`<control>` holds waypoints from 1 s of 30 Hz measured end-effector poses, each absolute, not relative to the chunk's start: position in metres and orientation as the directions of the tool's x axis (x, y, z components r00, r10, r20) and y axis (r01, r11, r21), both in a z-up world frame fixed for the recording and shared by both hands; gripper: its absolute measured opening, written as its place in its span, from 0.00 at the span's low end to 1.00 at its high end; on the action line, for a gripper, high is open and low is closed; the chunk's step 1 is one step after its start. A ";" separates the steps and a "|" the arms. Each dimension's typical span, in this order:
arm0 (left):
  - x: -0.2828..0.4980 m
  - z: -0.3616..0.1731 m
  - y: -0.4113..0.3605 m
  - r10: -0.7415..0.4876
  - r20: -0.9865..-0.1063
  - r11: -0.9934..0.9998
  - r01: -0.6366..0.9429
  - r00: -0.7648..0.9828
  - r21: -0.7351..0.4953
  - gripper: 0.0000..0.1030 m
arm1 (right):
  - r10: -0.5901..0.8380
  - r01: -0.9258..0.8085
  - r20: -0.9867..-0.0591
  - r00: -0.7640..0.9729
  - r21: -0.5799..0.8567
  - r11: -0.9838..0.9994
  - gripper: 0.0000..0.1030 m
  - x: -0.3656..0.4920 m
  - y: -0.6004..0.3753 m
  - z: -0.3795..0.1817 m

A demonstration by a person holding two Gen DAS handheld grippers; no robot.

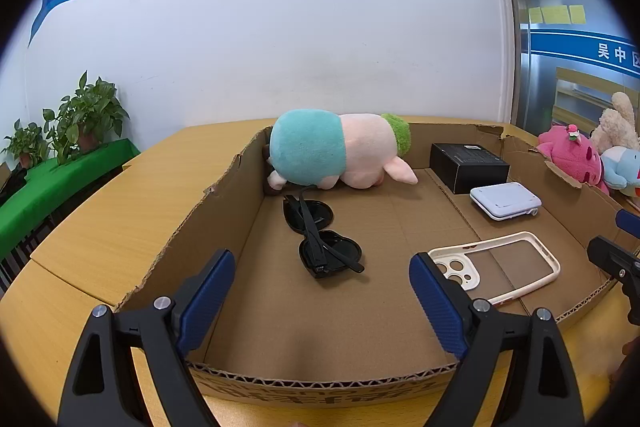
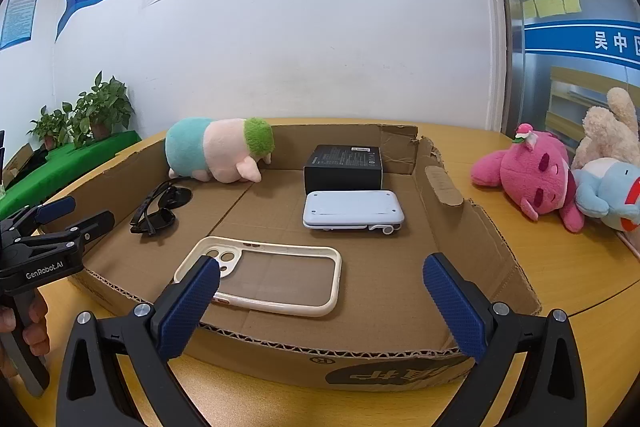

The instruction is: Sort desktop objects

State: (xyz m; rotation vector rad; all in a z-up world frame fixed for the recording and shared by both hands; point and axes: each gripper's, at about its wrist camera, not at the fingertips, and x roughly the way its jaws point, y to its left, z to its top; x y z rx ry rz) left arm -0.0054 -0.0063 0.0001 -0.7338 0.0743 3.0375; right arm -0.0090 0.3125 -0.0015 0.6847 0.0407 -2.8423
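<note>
- Your left claw [image 1: 322, 291] stands wide apart with nothing between its pads; it hovers over the near wall of the cardboard tray [image 1: 320, 383], apparently lined up on the tray's left half.
- Your right claw [image 2: 320, 301] is spread just as wide and empty, poised over the same near wall, further right.
- Inside the tray, the sunglasses [image 1: 320, 239] lie folded by the left wall, lenses down.
- The phone case [image 2: 260, 275] lies flat just behind the near wall, partly hidden by your right claw's left pad; it looks the easiest first pick.
- The white device [image 2: 352, 209] lies mid-tray, touching the black box [image 2: 344, 167] behind it.
- The pig plush [image 2: 218, 151] lies on its side against the far wall, at the left.
- Outside the tray, right of its torn right wall, a pink plush [image 2: 532, 179] and other plushes are piled on the surface [image 2: 560, 267], seemingly a separate soft-toy group.
</note>
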 end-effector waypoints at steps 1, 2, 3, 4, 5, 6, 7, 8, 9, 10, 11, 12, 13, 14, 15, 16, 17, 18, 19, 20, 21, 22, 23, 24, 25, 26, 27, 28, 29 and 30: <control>-0.005 0.000 -0.006 0.003 -0.457 -0.999 -0.026 -0.889 0.042 0.86 | -0.201 0.213 -0.453 -0.869 0.024 -0.977 1.00 -0.008 0.312 -0.001; -0.005 0.000 -0.006 0.003 -0.457 -0.999 -0.025 -0.889 0.042 0.86 | -0.198 0.211 -0.453 -0.869 0.024 -0.977 1.00 -0.008 0.312 -0.001; -0.006 0.000 -0.007 0.004 -0.457 -0.999 -0.026 -0.889 0.042 0.86 | -0.194 0.206 -0.453 -0.870 0.023 -0.978 1.00 -0.008 0.312 -0.002; -0.006 0.000 -0.007 0.004 -0.458 -0.999 -0.025 -0.889 0.041 0.86 | -0.186 0.197 -0.453 -0.872 0.022 -0.980 1.00 -0.008 0.311 -0.001; -0.006 0.000 -0.007 0.004 -0.458 -0.999 -0.026 -0.889 0.041 0.86 | -0.178 0.189 -0.453 -0.873 0.020 -0.982 1.00 -0.007 0.310 -0.001; -0.006 0.000 -0.007 0.004 -0.458 -0.999 -0.026 -0.889 0.041 0.86 | -0.170 0.182 -0.452 -0.876 0.017 -0.983 1.00 -0.007 0.310 -0.001; -0.006 0.000 -0.007 0.004 -0.457 -0.999 -0.025 -0.889 0.040 0.86 | -0.165 0.176 -0.453 -0.876 0.019 -0.984 1.00 -0.006 0.309 -0.001; -0.007 0.000 -0.007 0.004 -0.458 -0.999 -0.026 -0.889 0.042 0.86 | -0.163 0.169 -0.456 -0.875 0.029 -0.985 1.00 -0.007 0.310 -0.001; -0.006 0.000 -0.007 0.005 -0.458 -0.999 -0.026 -0.889 0.041 0.86 | -0.157 0.164 -0.455 -0.877 0.026 -0.986 1.00 -0.006 0.309 -0.001; -0.007 0.000 -0.007 0.005 -0.458 -0.999 -0.028 -0.889 0.043 0.86 | -0.156 0.162 -0.456 -0.876 0.027 -0.986 1.00 -0.006 0.310 -0.001; -0.007 0.000 -0.006 0.005 -0.458 -0.999 -0.028 -0.889 0.042 0.86 | -0.157 0.162 -0.456 -0.876 0.027 -0.986 1.00 -0.006 0.310 -0.002; -0.007 0.000 -0.006 0.005 -0.459 -0.999 -0.028 -0.889 0.042 0.86 | -0.157 0.162 -0.456 -0.876 0.027 -0.986 1.00 -0.007 0.310 -0.002; -0.007 0.000 -0.007 0.006 -0.458 -0.999 -0.028 -0.889 0.042 0.86 | -0.157 0.162 -0.456 -0.876 0.027 -0.986 1.00 -0.007 0.309 -0.002; -0.007 0.000 -0.007 0.005 -0.458 -0.999 -0.028 -0.889 0.042 0.86 | -0.156 0.162 -0.456 -0.876 0.027 -0.986 1.00 -0.006 0.310 -0.002; -0.007 0.000 -0.006 0.005 -0.458 -0.999 -0.028 -0.889 0.042 0.86 | -0.156 0.162 -0.456 -0.876 0.027 -0.986 1.00 -0.007 0.310 -0.002; -0.007 0.000 -0.007 0.005 -0.458 -0.999 -0.028 -0.889 0.042 0.86 | -0.156 0.162 -0.456 -0.876 0.027 -0.986 1.00 -0.006 0.310 -0.002; -0.007 0.000 -0.007 0.005 -0.458 -0.999 -0.028 -0.889 0.042 0.86 | -0.156 0.162 -0.456 -0.876 0.027 -0.986 1.00 -0.007 0.310 -0.002; -0.007 0.000 -0.007 0.006 -0.458 -0.999 -0.028 -0.889 0.042 0.86 | -0.156 0.162 -0.456 -0.876 0.027 -0.986 1.00 -0.006 0.310 -0.002; -0.007 0.000 -0.007 0.006 -0.458 -0.999 -0.028 -0.889 0.042 0.86 | -0.156 0.162 -0.456 -0.876 0.027 -0.986 1.00 -0.006 0.310 -0.002; -0.007 0.000 -0.007 0.006 -0.458 -0.999 -0.028 -0.889 0.042 0.86 | -0.156 0.162 -0.456 -0.876 0.027 -0.986 1.00 -0.007 0.310 -0.002; -0.007 0.000 -0.006 0.006 -0.458 -0.999 -0.028 -0.889 0.042 0.86 | -0.156 0.162 -0.456 -0.876 0.027 -0.986 1.00 -0.007 0.310 -0.002; -0.007 0.000 -0.007 0.006 -0.458 -0.999 -0.028 -0.889 0.042 0.86 | -0.156 0.162 -0.456 -0.876 0.027 -0.986 1.00 -0.006 0.310 -0.002; -0.007 0.000 -0.007 0.005 -0.458 -0.999 -0.028 -0.889 0.042 0.87 | -0.156 0.162 -0.456 -0.876 0.027 -0.986 1.00 -0.006 0.310 -0.002; -0.007 0.000 -0.007 0.005 -0.458 -0.999 -0.027 -0.889 0.042 0.87 | -0.157 0.162 -0.456 -0.876 0.027 -0.986 1.00 -0.006 0.310 -0.002; -0.007 0.000 -0.007 0.005 -0.458 -0.999 -0.028 -0.889 0.042 0.87 | -0.156 0.162 -0.456 -0.876 0.027 -0.986 1.00 -0.007 0.310 -0.002; -0.007 0.000 -0.006 0.005 -0.458 -0.999 -0.027 -0.889 0.042 0.87 | -0.156 0.162 -0.456 -0.876 0.027 -0.986 1.00 -0.007 0.310 -0.002; -0.007 0.000 -0.007 0.005 -0.458 -0.999 -0.027 -0.889 0.042 0.87 | -0.157 0.162 -0.456 -0.876 0.027 -0.986 1.00 -0.007 0.310 -0.002; -0.007 0.000 -0.007 0.005 -0.458 -0.999 -0.028 -0.889 0.042 0.87 | -0.156 0.162 -0.456 -0.876 0.027 -0.986 1.00 -0.007 0.310 -0.002; -0.007 0.000 -0.007 0.005 -0.459 -0.999 -0.028 -0.889 0.042 0.87 | -0.156 0.162 -0.456 -0.876 0.027 -0.986 1.00 -0.006 0.310 -0.002; -0.007 0.000 -0.006 0.005 -0.458 -0.999 -0.028 -0.889 0.042 0.87 | -0.156 0.162 -0.456 -0.876 0.027 -0.986 1.00 -0.006 0.310 -0.002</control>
